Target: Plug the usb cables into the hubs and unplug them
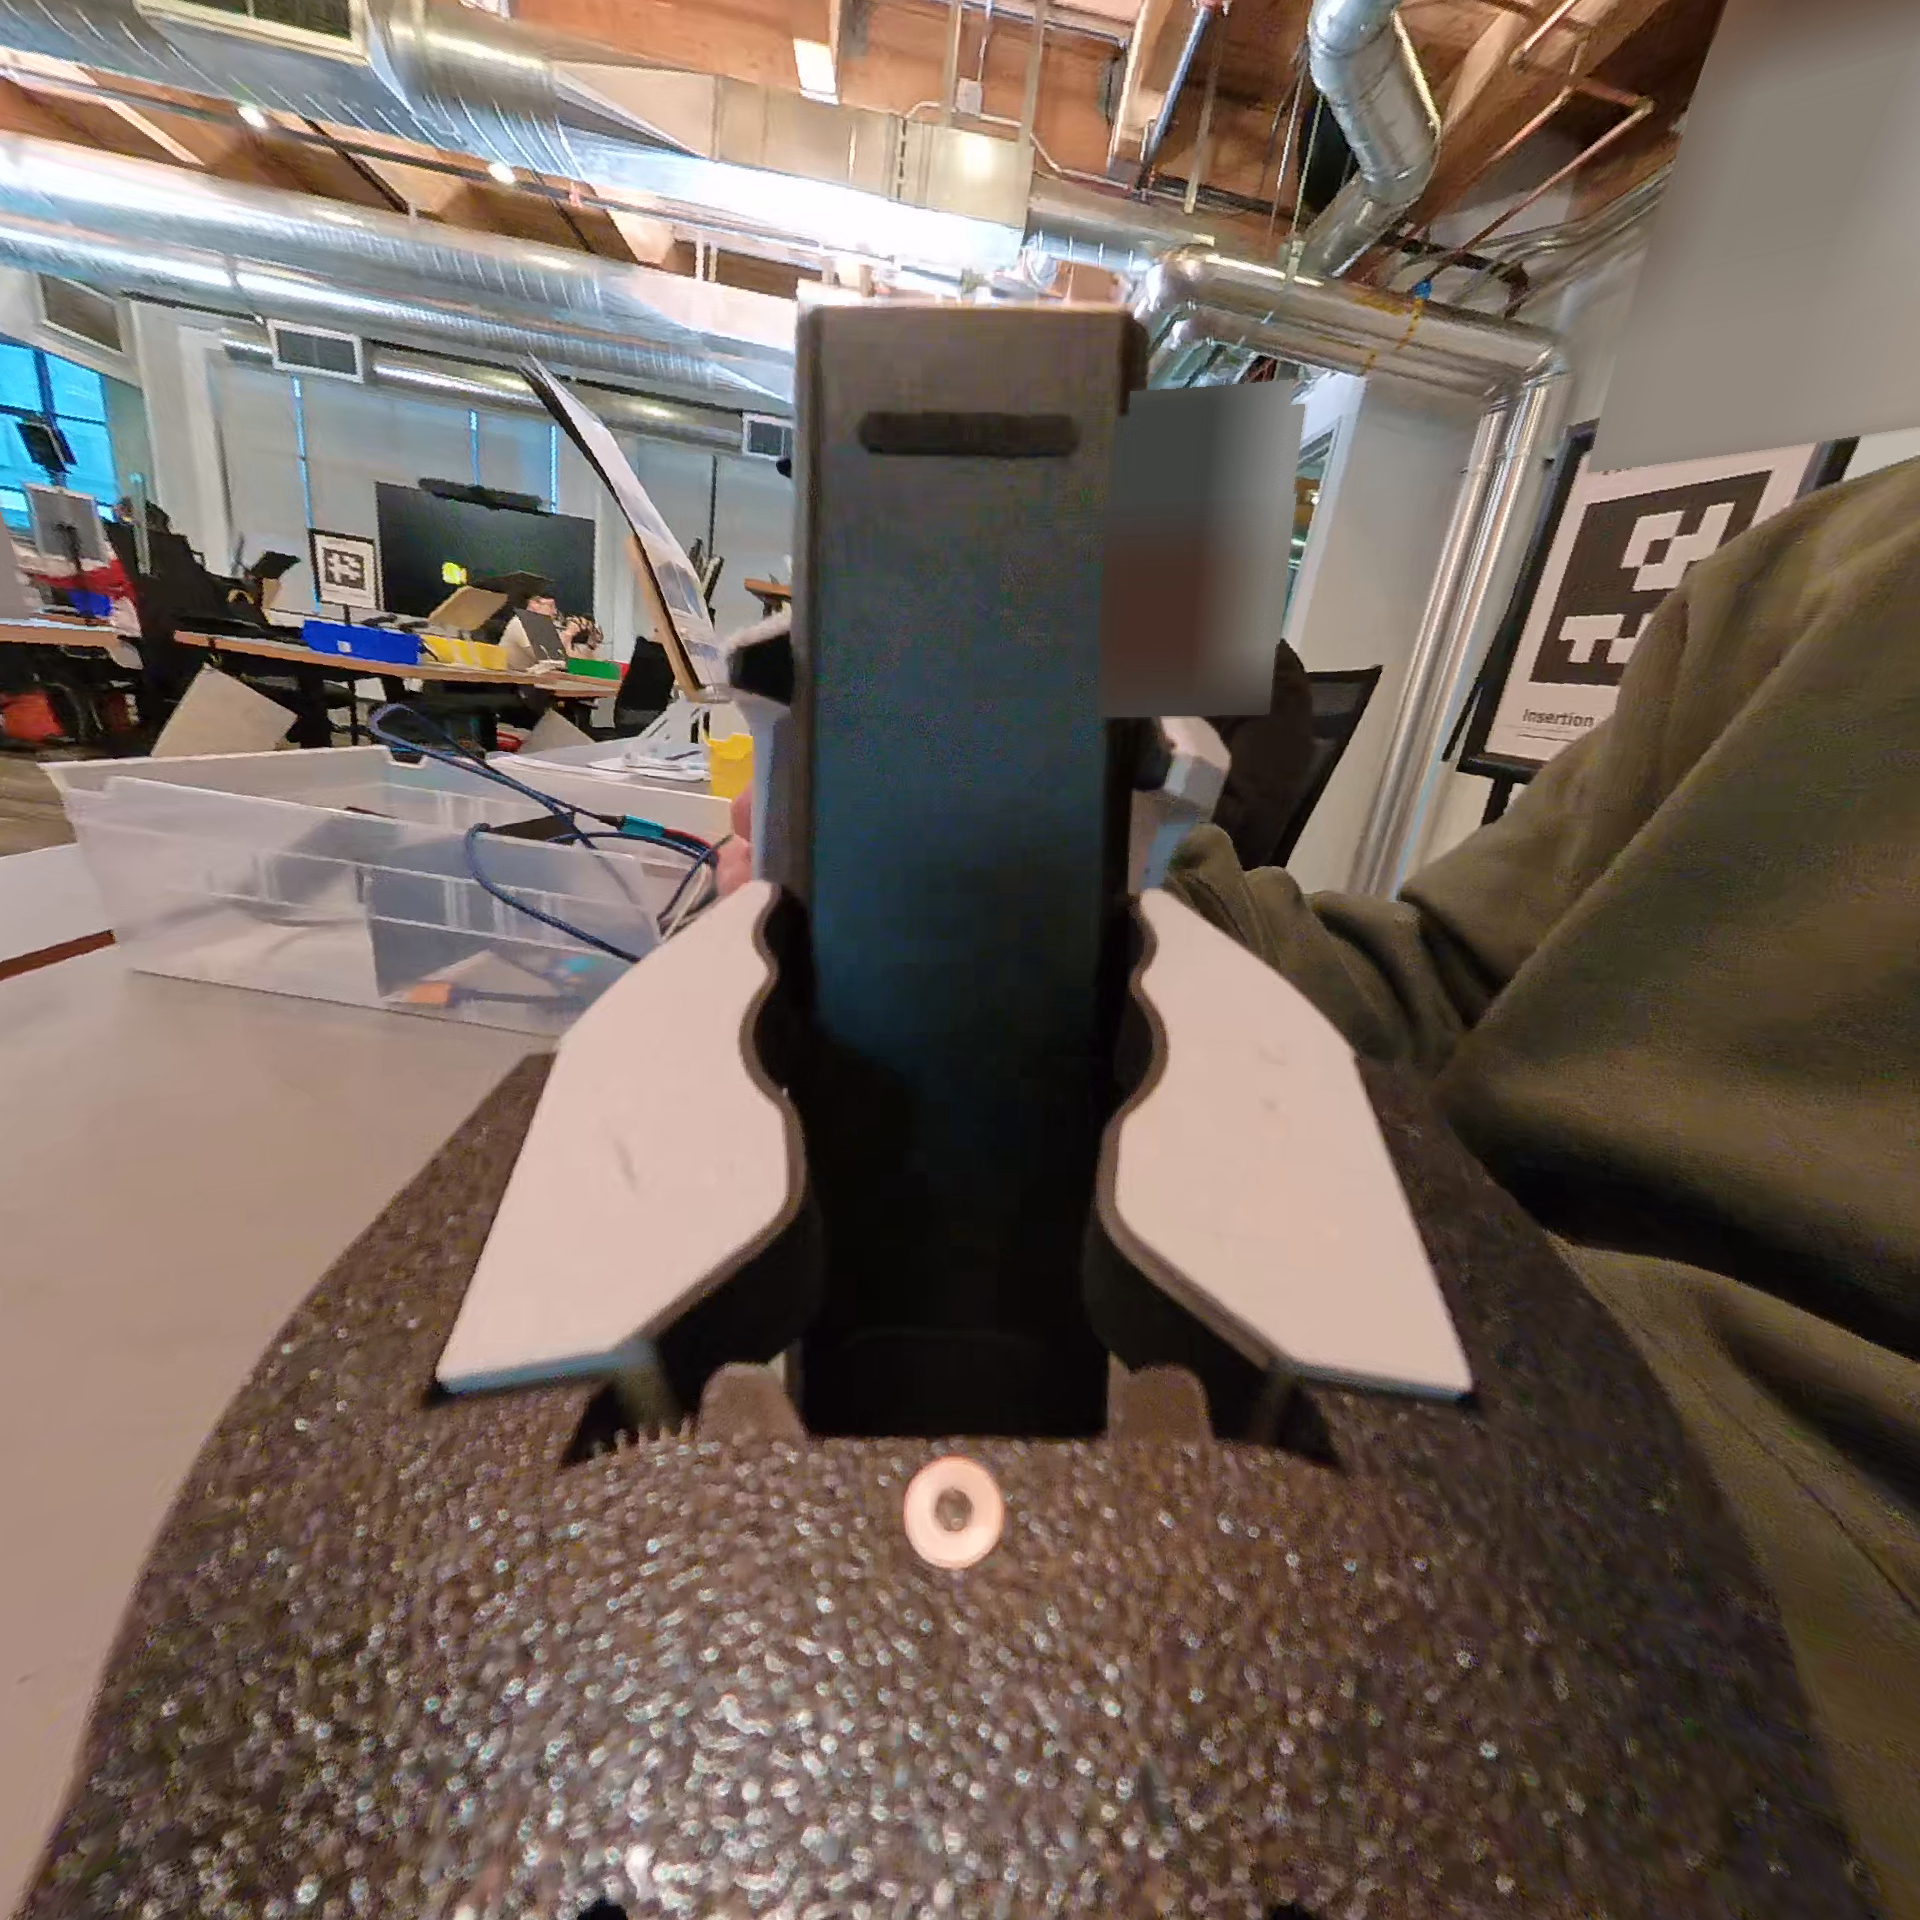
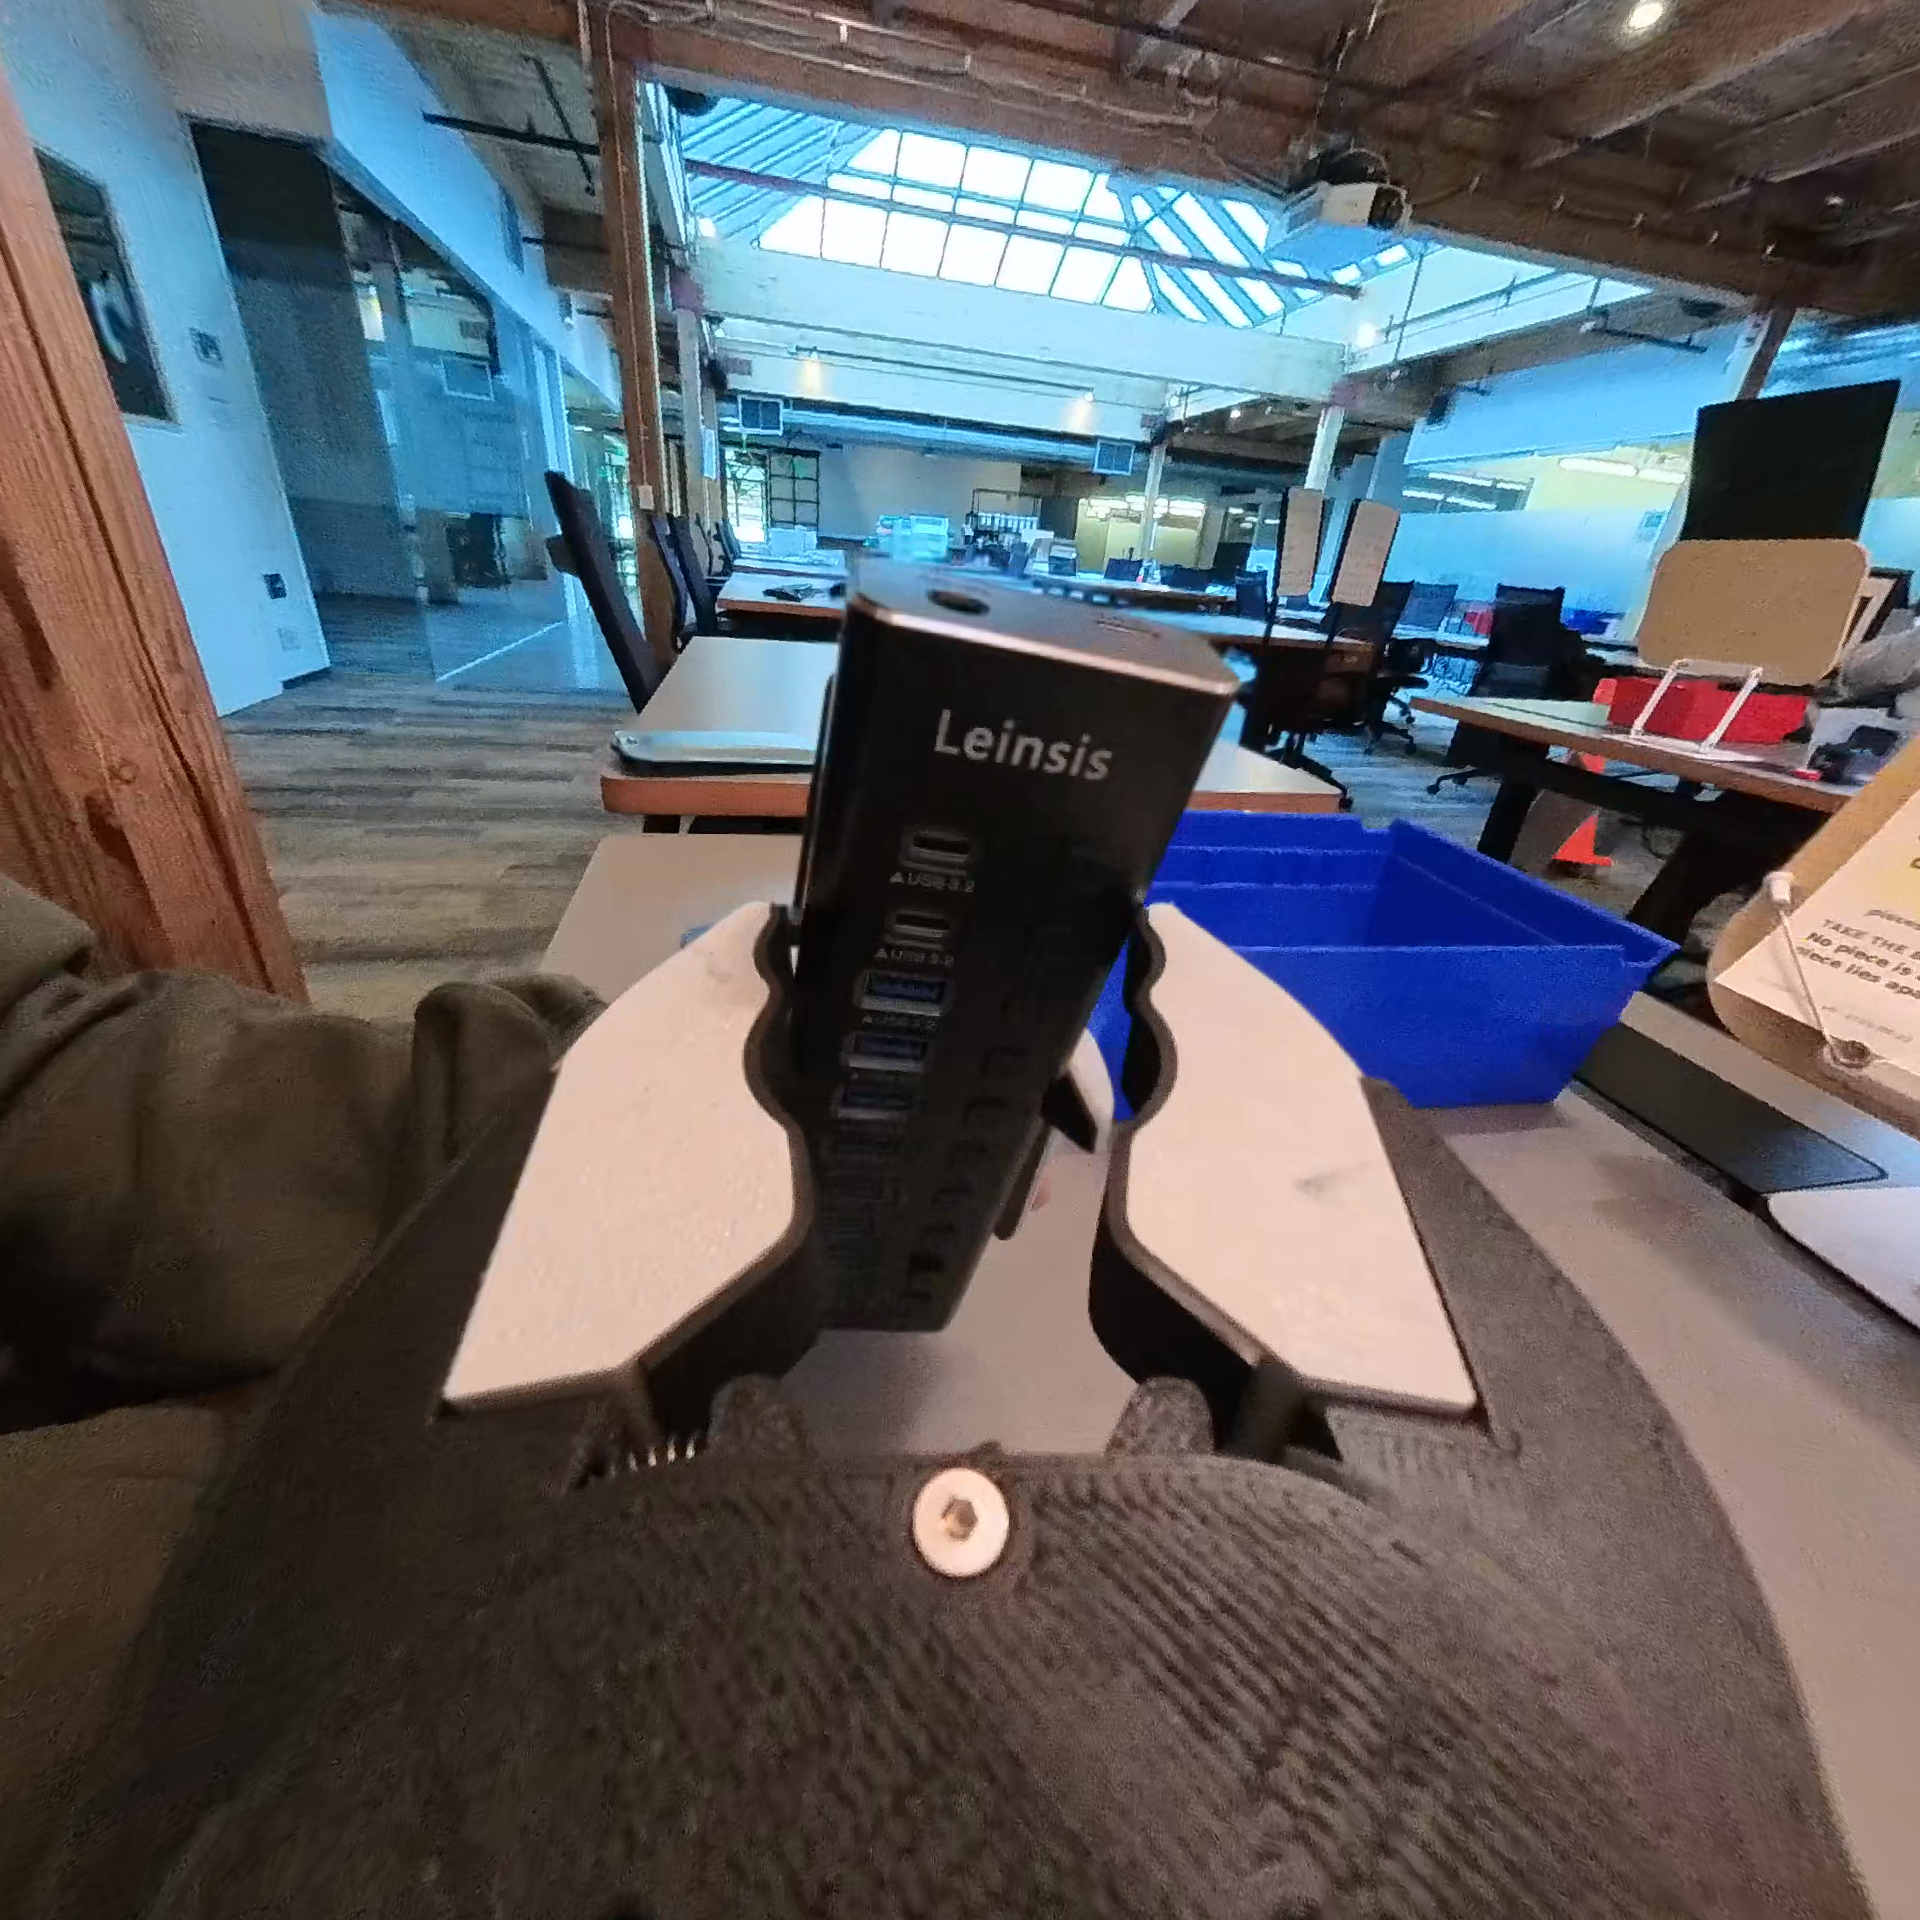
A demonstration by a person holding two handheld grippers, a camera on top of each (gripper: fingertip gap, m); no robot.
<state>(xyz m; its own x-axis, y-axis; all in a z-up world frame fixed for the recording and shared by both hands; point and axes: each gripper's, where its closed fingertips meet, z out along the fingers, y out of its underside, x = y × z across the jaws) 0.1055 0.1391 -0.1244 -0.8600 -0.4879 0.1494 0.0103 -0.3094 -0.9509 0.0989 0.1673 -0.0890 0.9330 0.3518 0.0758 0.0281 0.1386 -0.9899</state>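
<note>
A black USB hub stands upright between the fingers of my left gripper, which is shut on it. Here the hub shows its plain back face with one oblong slot. In the right wrist view the same kind of hub leans slightly left and shows a column of ports. My right gripper is closed around its lower half. Grey parts of the other gripper show behind the hub. No cable is plugged into the ports that show. Several cables lie in a clear bin.
The clear bin sits on the grey table at the left. A blue bin stands behind the right gripper. A card sign on a stand is at the far right. An olive sleeve fills the right side.
</note>
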